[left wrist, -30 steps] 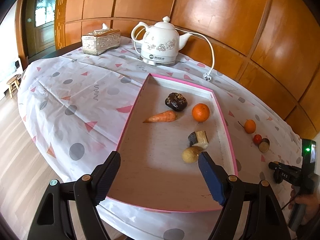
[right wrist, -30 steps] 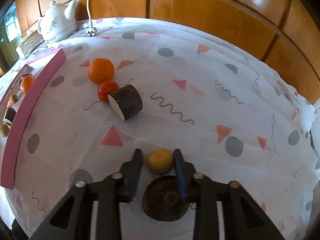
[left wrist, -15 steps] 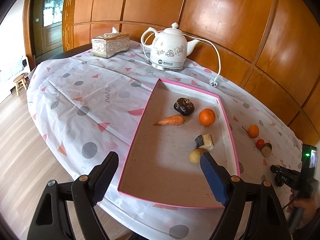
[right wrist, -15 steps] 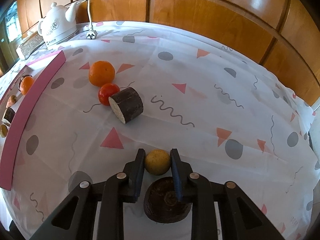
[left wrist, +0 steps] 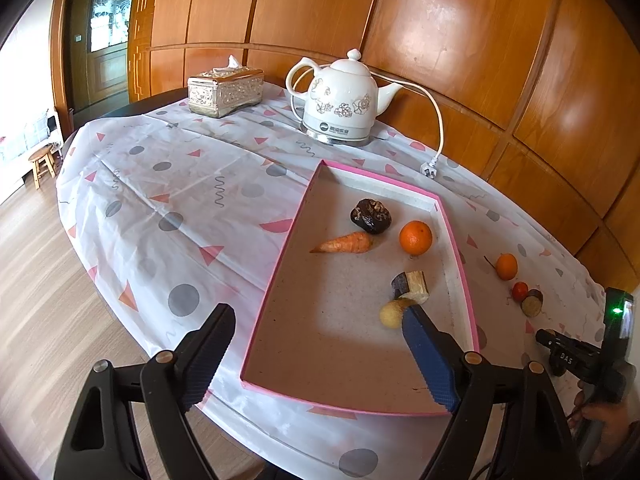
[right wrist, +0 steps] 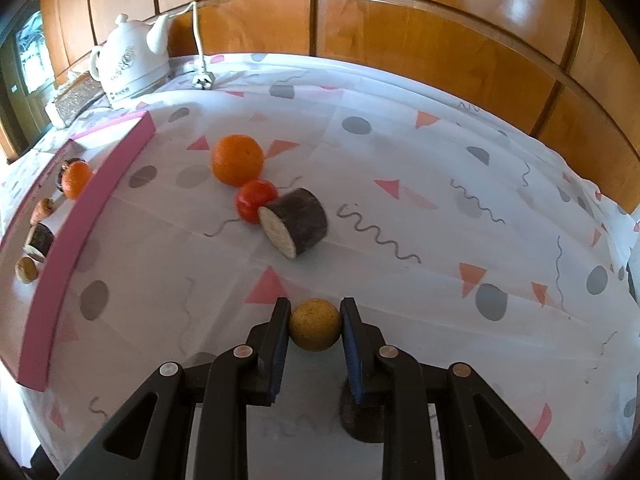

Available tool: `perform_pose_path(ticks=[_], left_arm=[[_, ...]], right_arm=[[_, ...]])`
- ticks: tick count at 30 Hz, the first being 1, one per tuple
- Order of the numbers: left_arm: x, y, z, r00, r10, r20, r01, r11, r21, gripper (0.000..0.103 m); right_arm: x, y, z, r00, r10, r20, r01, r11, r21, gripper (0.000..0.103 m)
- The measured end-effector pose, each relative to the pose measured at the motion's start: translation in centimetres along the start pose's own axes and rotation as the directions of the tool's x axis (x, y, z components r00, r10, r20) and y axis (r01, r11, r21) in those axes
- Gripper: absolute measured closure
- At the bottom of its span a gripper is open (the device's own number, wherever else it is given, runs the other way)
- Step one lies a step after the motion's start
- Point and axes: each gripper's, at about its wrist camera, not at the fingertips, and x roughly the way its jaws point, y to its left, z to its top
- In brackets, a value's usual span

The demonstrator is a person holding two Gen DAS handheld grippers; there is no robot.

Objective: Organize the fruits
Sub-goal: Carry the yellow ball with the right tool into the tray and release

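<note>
My right gripper (right wrist: 315, 322) is shut on a small yellow-brown round fruit (right wrist: 315, 329), held above the tablecloth. Ahead on the cloth lie an orange (right wrist: 237, 159), a red tomato (right wrist: 255, 200) and a dark cut cylinder piece (right wrist: 296, 222). A dark round piece (right wrist: 362, 416) lies under my right finger. The pink tray (left wrist: 280, 264) holds a carrot (left wrist: 344, 243), a dark lump (left wrist: 371, 216), an orange (left wrist: 416, 237), a cut purple piece (left wrist: 411, 286) and a yellow fruit (left wrist: 391, 314). My left gripper (left wrist: 316, 354) is open and empty above the tray's near end.
A white kettle (left wrist: 345, 106) with a cord and plug (left wrist: 430, 171) and a silver tissue box (left wrist: 226, 91) stand at the back. The pink tray wall (right wrist: 80, 232) lies left of my right gripper. The wooden wall runs behind; the floor lies beyond the table's left edge.
My right gripper closed on the yellow-brown fruit and lifted it off the cloth. My left gripper pulled back and up from the tray, still open.
</note>
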Motion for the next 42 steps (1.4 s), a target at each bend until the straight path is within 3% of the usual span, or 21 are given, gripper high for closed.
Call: perform_pose_path(ticks=[11, 25, 33, 42], left_arm=[[0.2, 0.6, 0.0, 1.000, 0.001, -0.007, -0.001, 1.000, -0.020, 0.017], [0.8, 3.6, 0.7, 0.999, 0.042, -0.007, -0.042, 0.993, -0.108, 0.017], [0.9, 3.8, 0.7, 0.999, 0.042, -0.005, -0.043, 0.992, -0.116, 0.017], [0.9, 3.9, 0.7, 0.999, 0.042, -0.007, -0.042, 0.993, -0.114, 0.017]], right_arm=[[-2.8, 4.7, 0.8, 0.986, 0.160, 0.056, -0.157, 0.986, -0.046, 0.078], [-6.1, 13.5, 1.9, 0.916, 0.397, 0.063, -0.381, 0.908, -0.174, 0.078], [-5.9, 17.1, 1.2, 0.899, 0.438, 0.021, -0.422, 0.877, -0.231, 0.078], [-4.4, 18.9, 1.0, 0.914, 0.406, -0.016, -0.397, 0.883, -0.251, 0.078]])
